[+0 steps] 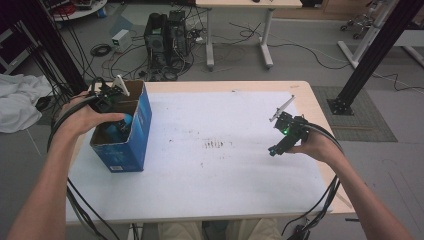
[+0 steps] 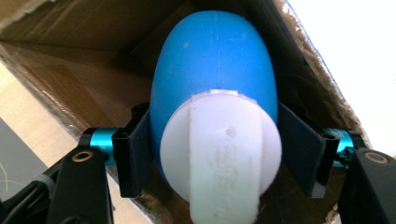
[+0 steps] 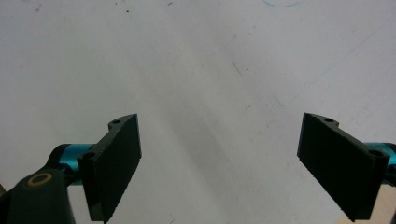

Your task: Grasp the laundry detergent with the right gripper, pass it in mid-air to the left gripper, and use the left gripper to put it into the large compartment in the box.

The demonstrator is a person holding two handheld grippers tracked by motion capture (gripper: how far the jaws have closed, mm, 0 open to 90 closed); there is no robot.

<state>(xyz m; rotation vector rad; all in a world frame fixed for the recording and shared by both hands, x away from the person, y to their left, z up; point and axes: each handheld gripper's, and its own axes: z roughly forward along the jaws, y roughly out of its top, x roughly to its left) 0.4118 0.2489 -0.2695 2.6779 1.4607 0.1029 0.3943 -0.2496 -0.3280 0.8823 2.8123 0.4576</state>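
A blue egg-shaped object [image 2: 215, 60] with a white round base [image 2: 222, 154] sits between the pads of my left gripper [image 2: 215, 140], inside an open blue cardboard box [image 1: 142, 130]. The pads stand just at its sides without pressing, so I read the jaws as open around it. In the high view the left gripper [image 1: 120, 117] dips into the box's top at the table's left end, with the blue object [image 1: 126, 120] just showing. My right gripper [image 1: 273, 149] hovers low over the white sheet at the right, jaws wide open and empty [image 3: 219, 154].
A white sheet [image 1: 225, 115] with small dark marks at its middle [image 1: 216, 144] covers the wooden table [image 1: 315, 107]. The brown box walls [image 2: 93, 56] close around the left gripper. Cables trail from both hands. Computer towers [image 1: 167, 32] and a black frame post [image 1: 372, 50] stand beyond the table.
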